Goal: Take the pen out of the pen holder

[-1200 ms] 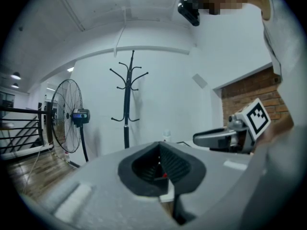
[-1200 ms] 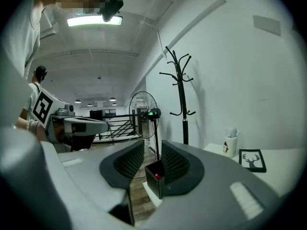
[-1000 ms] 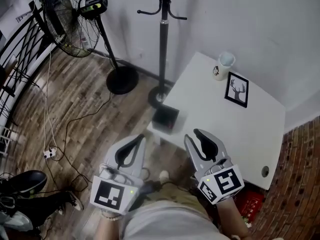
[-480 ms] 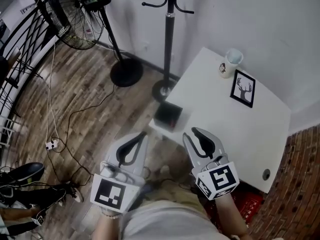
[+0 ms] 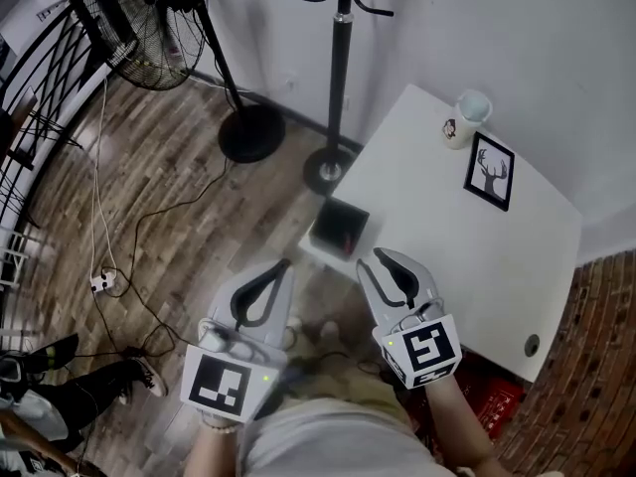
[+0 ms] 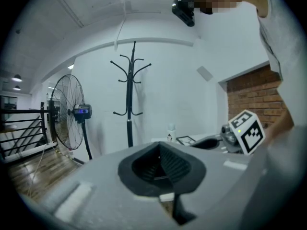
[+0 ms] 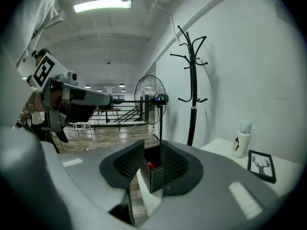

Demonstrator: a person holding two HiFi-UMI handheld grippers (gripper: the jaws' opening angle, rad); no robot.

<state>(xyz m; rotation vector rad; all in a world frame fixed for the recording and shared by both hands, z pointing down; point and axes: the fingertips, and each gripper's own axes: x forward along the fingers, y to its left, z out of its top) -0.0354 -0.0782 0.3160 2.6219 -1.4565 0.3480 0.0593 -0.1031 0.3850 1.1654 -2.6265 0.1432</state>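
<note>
The pen (image 7: 150, 165), only its red tip showing and its body hidden, stands in the black pen holder (image 5: 339, 229) on the tabletop's (image 5: 467, 256) corner nearest the person. The right tool (image 5: 375, 258), slightly spread, points at the holder from short of it, probably lining up a reach. The left tool (image 5: 284, 266) is pressed together, empty, off the tabletop.

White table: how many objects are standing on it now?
3. A black pen holder at the near corner of the white table; a white cup at the far corner; a framed deer picture just beside that cup. None seems hidden.
</note>
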